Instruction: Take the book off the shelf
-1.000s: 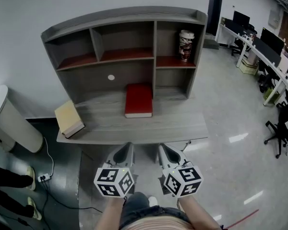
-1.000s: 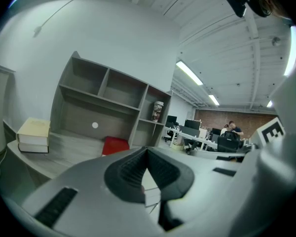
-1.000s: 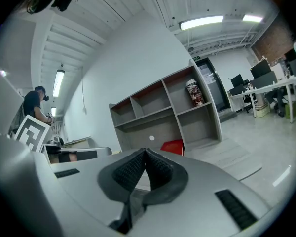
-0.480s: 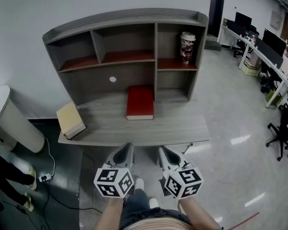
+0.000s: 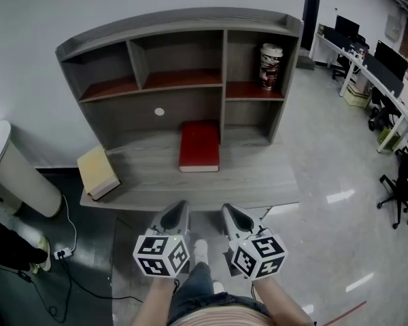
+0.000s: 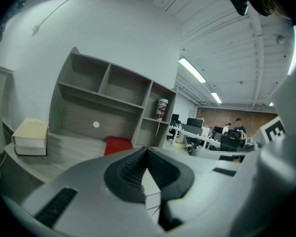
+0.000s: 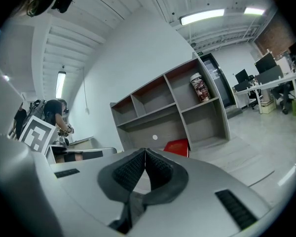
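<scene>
The grey shelf unit stands at the back of the counter, and the red book lies flat in its low open bay, just beside the upright divider. A cream book lies at the counter's left end, and a patterned cup stands in the upper right compartment. My left tongs and right tongs hang side by side near the counter's front edge, both pinched closed on nothing.
</scene>
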`<state>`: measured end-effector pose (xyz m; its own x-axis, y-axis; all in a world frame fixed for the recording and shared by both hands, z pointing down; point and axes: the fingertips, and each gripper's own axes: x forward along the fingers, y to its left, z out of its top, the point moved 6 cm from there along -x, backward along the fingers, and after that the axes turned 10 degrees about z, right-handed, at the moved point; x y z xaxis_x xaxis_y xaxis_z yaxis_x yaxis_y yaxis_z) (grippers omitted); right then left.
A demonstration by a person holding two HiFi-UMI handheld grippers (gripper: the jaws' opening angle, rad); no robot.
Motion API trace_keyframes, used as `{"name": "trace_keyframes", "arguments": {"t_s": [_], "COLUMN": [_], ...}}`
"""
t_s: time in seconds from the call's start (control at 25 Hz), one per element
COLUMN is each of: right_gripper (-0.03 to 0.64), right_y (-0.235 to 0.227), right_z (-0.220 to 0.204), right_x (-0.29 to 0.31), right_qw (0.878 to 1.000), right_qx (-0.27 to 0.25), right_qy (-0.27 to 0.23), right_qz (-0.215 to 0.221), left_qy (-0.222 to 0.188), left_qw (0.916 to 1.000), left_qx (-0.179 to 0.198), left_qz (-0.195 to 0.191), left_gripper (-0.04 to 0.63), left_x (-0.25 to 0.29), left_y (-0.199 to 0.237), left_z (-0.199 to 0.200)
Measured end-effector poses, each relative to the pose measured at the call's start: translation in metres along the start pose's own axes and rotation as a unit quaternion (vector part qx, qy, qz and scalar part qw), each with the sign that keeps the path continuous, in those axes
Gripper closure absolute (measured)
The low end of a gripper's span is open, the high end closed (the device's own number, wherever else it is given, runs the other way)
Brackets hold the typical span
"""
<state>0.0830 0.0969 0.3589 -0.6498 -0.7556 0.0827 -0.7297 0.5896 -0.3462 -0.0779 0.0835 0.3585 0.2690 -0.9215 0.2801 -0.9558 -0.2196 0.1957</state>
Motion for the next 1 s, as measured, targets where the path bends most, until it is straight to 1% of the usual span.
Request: {"name": "trace_keyframes", "arguments": {"t_s": [0.28, 0.64, 1.0], "right_gripper": [0.607, 0.606, 0.606], "right_y": [-0.022, -0.059, -0.091], "right_z": [0.003, 0.008, 0.017], "right_x": [0.030, 0.079, 0.129], "right_qw": [1.000, 0.999, 0.998], "right_qx": [0.004, 0.022, 0.030], "right_qy": [0.014, 0.031, 0.043], "right_qz": [-0.007, -0.021, -0.036], "left_qy": [0.002, 0.026, 0.044], "left_qw": [1.0000, 0.9995, 0.9987], "left_qx": [-0.007, -0.019, -0.021], "left_qz": [-0.004, -0.005, -0.015], "left_gripper": [0.583, 0.583, 0.583], "left_x": [0.036, 0.096, 0.154], "left_y": [0.013, 0.036, 0.053], "left_z": [0.009, 0.014, 0.028]}}
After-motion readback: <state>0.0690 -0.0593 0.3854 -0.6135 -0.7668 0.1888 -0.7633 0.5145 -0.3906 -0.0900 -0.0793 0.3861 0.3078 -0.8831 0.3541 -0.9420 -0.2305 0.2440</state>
